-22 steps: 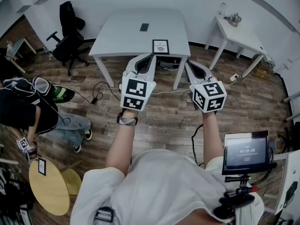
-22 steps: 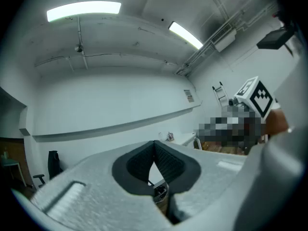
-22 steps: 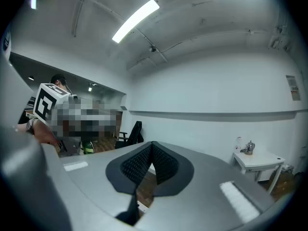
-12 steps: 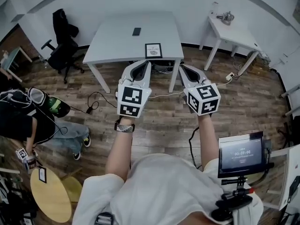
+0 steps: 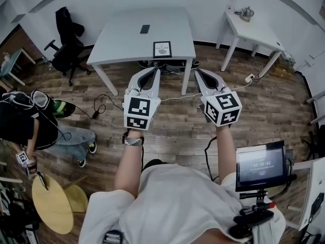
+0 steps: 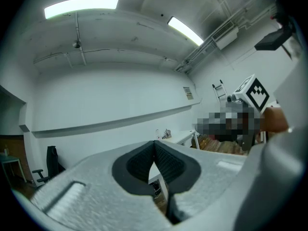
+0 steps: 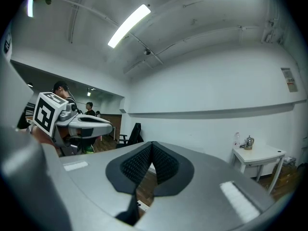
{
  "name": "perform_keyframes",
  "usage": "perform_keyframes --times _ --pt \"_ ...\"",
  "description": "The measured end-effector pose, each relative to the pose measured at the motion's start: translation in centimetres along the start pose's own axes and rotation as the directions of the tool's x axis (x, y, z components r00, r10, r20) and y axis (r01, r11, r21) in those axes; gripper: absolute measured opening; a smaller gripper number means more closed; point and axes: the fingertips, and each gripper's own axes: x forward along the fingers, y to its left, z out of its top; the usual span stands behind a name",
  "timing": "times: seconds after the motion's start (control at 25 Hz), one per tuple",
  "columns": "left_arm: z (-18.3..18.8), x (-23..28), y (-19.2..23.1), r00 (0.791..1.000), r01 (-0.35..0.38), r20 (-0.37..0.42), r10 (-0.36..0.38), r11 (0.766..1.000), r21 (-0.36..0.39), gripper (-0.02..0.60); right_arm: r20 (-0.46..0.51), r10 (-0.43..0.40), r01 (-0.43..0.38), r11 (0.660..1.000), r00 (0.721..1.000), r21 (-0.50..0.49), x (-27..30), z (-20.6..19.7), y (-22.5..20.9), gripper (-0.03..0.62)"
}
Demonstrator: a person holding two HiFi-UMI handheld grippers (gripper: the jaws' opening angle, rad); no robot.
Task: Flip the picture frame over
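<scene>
- Head view: both grippers are held out level, side by side over the wood floor (image 5: 167,131), well short of the table (image 5: 122,44); the left gripper (image 5: 154,70) and right gripper (image 5: 199,71) point toward its front edge, apart from each other.
- Left gripper view: jaws closed, the ribbed black pads (image 6: 140,163) meeting at the tip with nothing between them; only wall and ceiling lie beyond.
- Right gripper view: jaws closed as well, pads (image 7: 163,165) pressed together and empty; the left gripper shows at the picture's left.
- The frame (image 5: 162,49) sits on the table close to the front edge, its printed face toward the head camera; neither gripper touches it.
- A phone (image 5: 145,29) lies farther back on the same table.
- A side table (image 5: 256,34) stands at the right with a kettle (image 5: 247,12) on it; a black chair (image 5: 68,39) stands at the left.
- A seated person (image 5: 30,123) is at the left edge, by a round table (image 5: 51,207); a screen (image 5: 261,164) is at the lower right.
</scene>
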Motion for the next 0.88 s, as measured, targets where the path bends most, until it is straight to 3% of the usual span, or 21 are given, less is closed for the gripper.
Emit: perform_keyframes --times 0.44,0.88 --pt "-1.5 0.7 -1.8 0.999 -0.021 -0.03 0.021 1.0 0.017 0.005 -0.005 0.044 -0.044 0.999 0.999 0.011 0.0 -2.1 -0.8 0.002" --pt "-2.3 5.9 0.9 1.0 -0.014 -0.026 0.014 1.0 0.015 0.005 -0.015 0.041 -0.041 0.999 0.999 -0.007 4.9 -2.2 -3.6 0.002"
